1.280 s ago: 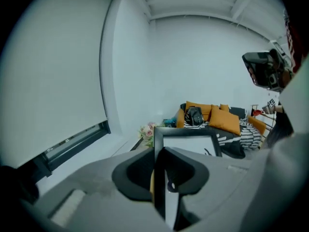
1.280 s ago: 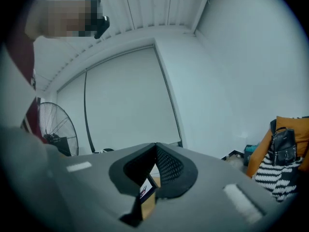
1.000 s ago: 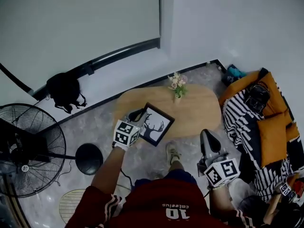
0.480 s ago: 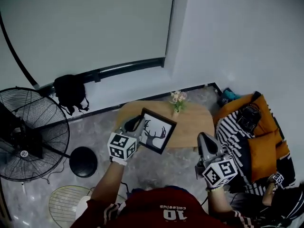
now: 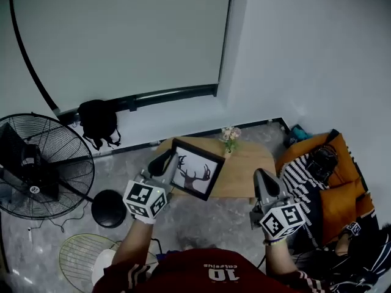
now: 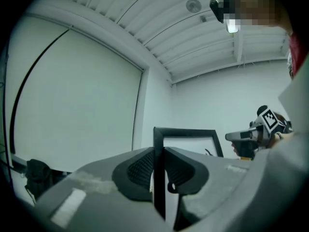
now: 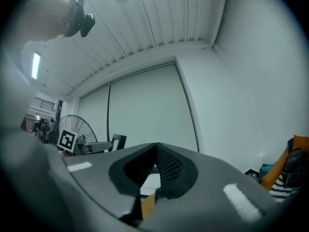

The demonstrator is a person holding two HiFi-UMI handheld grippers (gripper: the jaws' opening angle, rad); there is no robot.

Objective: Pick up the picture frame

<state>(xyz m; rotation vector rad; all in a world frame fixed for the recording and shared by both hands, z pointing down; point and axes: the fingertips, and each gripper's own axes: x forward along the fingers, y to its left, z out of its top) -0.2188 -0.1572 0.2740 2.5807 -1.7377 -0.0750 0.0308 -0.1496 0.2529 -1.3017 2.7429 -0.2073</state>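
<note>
The red shirt reads "10", and the left gripper's fingers clamp the left edge of the deer-print picture frame, held in the air over the wooden surface, while the right gripper's fingers are pressed together, empty.

- Left gripper: points level and away from the torso, forearm stretched forward; both jaw pads press on the near left edge of the picture frame, one on each face.
- Right gripper: points level, on the body's right; jaw tips meet, nothing between.
</note>
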